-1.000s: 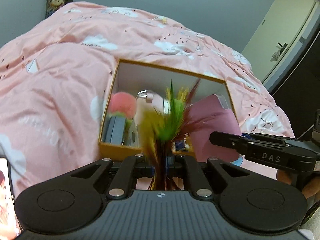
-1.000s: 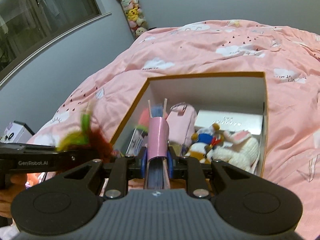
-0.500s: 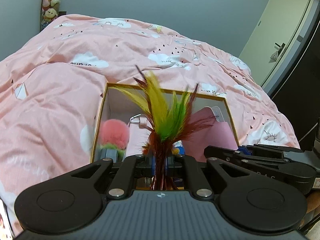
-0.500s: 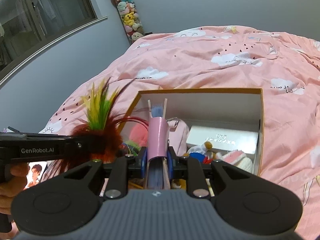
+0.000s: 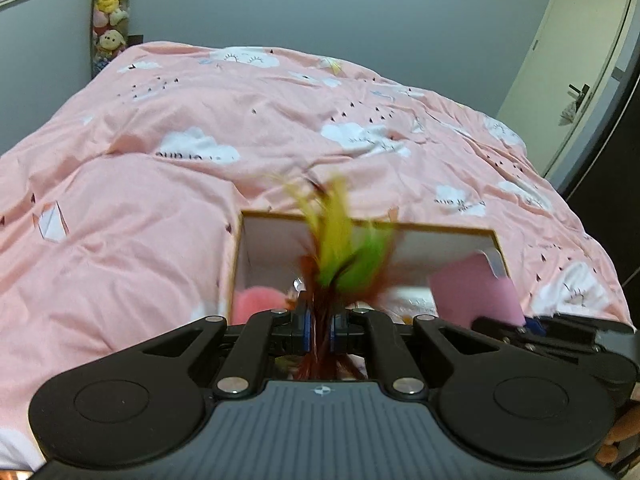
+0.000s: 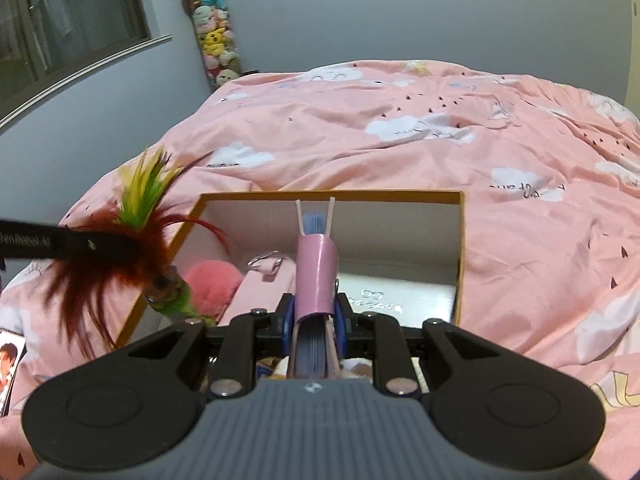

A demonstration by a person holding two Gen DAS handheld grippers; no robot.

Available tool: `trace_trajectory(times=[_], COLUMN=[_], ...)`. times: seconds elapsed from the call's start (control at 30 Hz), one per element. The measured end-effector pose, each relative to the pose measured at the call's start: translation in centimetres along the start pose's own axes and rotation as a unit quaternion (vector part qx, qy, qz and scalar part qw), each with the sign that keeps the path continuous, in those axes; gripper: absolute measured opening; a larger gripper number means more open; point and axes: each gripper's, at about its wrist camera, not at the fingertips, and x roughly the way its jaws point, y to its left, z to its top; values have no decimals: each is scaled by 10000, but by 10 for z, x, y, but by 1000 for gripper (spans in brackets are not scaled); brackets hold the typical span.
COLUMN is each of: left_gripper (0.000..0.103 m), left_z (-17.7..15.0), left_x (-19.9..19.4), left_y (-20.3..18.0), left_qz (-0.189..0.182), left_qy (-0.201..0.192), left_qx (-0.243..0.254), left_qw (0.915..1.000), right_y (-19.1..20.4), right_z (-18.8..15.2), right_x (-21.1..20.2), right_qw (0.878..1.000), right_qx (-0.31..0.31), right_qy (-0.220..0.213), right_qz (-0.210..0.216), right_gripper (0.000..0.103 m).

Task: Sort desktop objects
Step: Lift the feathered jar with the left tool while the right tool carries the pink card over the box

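In my left gripper (image 5: 319, 334) the fingers are pinched fully together on a feather toy (image 6: 140, 236). Its fluffy plume fans upward in yellow and bright green above a skirt of dark red-brown feathers, with a small glittery green base below. From my right-side view it hangs over the left edge of the box (image 6: 462, 240), just above a round, fuzzy pink pom-pom (image 6: 212, 280) lying inside.

The box is an open, rectangular carton with a tan rim and pale inner walls, resting on a bed under a soft, rumpled pink duvet (image 5: 168, 184) printed with white clouds. Inside, past the pom-pom, lie a pale pink pouch with a metal ring (image 6: 264, 276) and a flat silvery case with faint print (image 6: 404, 300).

My right gripper (image 6: 315, 320) is nearly closed on a pink booklet (image 6: 318, 272), a smooth pink band wrapped around a stack of bluish page edges between stiff pale covers. It points out over the middle of the box. A column of plush toys (image 6: 214, 40) hangs on the grey wall.
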Motion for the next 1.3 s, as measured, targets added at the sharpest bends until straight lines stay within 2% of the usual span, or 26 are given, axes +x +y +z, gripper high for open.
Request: trace_trajectory(times=[0.23, 0.43, 0.6, 0.67, 0.9, 0.93, 1.0, 1.03, 1.13, 1.2, 1.3], left_gripper=[7, 8, 33, 59, 61, 60, 42, 29, 8, 2, 1], left_z=[21, 20, 14, 12, 5, 4, 4, 4, 7, 9, 15], left_x=[20, 36, 54, 60, 86, 91, 98, 101, 103, 99, 83], left_y=[8, 10, 10, 7, -10, -11, -10, -9, -3, 0, 1], left_qz=[114, 103, 317, 391, 640, 743, 907, 995, 1021, 989, 637], left_qy=[47, 211, 380, 382, 453, 479, 514, 523, 510, 442, 273], left_qx=[-19, 138, 349, 483, 1127, 1164, 1190, 1171, 1067, 989, 867], left_qw=[9999, 9996, 9982, 9973, 9905, 9893, 9874, 9867, 9877, 9892, 9938], right_y=[-8, -10, -10, -9, -10, -11, -11, -11, -11, -12, -12], right_z=[1, 0, -1, -1, 1, 1, 0, 0, 0, 0, 0], right_x=[13, 23, 34, 37, 48, 48, 48, 48, 48, 48, 48], right_qw=[9999, 9995, 9988, 9985, 9977, 9977, 9976, 9976, 9975, 9974, 9973], right_qx=[137, 212, 288, 299, 367, 379, 388, 392, 401, 409, 405], right_qy=[78, 169, 276, 302, 331, 331, 319, 313, 305, 301, 298], right_qz=[67, 163, 290, 352, 455, 460, 467, 478, 498, 519, 526], right_gripper=[22, 22, 22, 22, 22, 23, 23, 23, 23, 23, 23])
